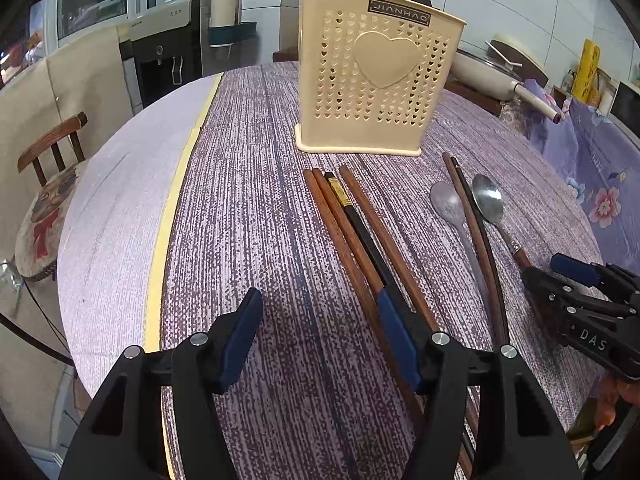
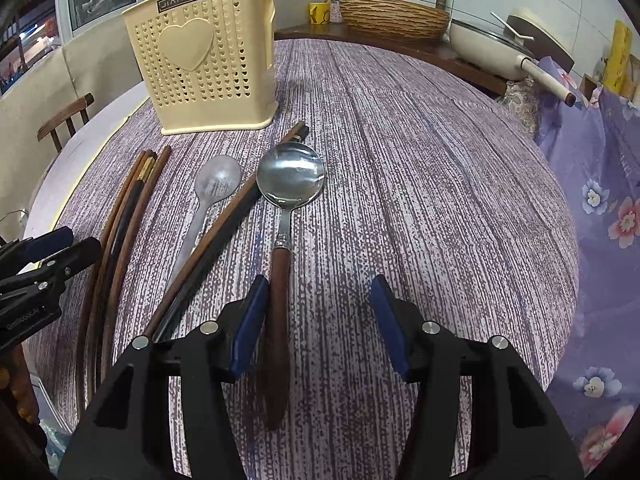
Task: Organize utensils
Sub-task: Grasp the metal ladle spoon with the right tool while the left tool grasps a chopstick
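Observation:
A cream perforated utensil holder [image 1: 372, 76] with a heart stands upright on the round table; it also shows in the right wrist view [image 2: 200, 60]. In front of it lie several brown and black chopsticks [image 1: 352, 232], a grey spoon [image 1: 450, 204], two more chopsticks [image 1: 476, 224] and a steel spoon with a wooden handle [image 2: 286, 200]. My left gripper [image 1: 320, 340] is open, its right finger over the chopstick bundle. My right gripper [image 2: 320, 328] is open low over the table, the wooden spoon handle [image 2: 278, 320] beside its left finger.
The table [image 2: 420, 184] has a purple woven cloth. A wooden chair [image 1: 52, 152] stands at the left. A pan [image 2: 488, 52], a wicker basket [image 2: 394, 16] and a floral cloth [image 2: 592, 184] lie behind and right. A water dispenser [image 1: 168, 52] stands beyond.

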`<action>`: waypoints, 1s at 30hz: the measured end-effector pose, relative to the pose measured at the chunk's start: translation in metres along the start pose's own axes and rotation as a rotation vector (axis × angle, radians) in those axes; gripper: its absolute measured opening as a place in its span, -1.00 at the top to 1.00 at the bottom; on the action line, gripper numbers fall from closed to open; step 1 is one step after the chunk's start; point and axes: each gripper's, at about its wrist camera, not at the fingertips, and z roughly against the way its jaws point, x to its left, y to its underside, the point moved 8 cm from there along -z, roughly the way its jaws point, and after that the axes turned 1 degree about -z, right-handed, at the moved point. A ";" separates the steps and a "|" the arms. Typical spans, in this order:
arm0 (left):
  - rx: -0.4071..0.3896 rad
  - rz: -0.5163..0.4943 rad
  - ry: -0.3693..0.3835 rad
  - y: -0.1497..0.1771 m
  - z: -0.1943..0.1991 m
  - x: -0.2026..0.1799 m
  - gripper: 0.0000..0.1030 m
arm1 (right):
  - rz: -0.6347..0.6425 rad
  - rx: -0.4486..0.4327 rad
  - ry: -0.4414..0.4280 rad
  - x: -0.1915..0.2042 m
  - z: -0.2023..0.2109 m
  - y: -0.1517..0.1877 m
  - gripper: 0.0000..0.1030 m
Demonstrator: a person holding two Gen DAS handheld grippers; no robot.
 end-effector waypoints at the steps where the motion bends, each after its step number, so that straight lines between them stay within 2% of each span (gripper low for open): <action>1: 0.000 -0.007 -0.007 0.000 0.000 -0.001 -0.13 | 0.002 -0.001 0.002 0.000 0.000 0.000 -0.03; 8: 0.015 -0.049 -0.073 -0.004 -0.007 -0.009 -0.11 | -0.016 -0.013 -0.010 -0.002 -0.001 0.003 -0.03; 16: 0.021 -0.020 -0.064 -0.007 -0.006 0.005 0.12 | -0.012 -0.005 -0.027 -0.007 0.000 0.003 -0.04; 19: 0.027 -0.006 -0.064 -0.011 -0.008 0.011 0.12 | 0.002 0.004 -0.045 -0.003 -0.006 -0.003 -0.16; 24: 0.039 0.002 -0.059 -0.020 -0.015 0.017 0.12 | 0.065 0.014 -0.054 0.013 -0.018 -0.020 -0.16; 30: 0.057 0.043 -0.033 -0.029 -0.022 0.022 0.13 | 0.054 0.042 -0.076 0.017 -0.039 -0.044 -0.16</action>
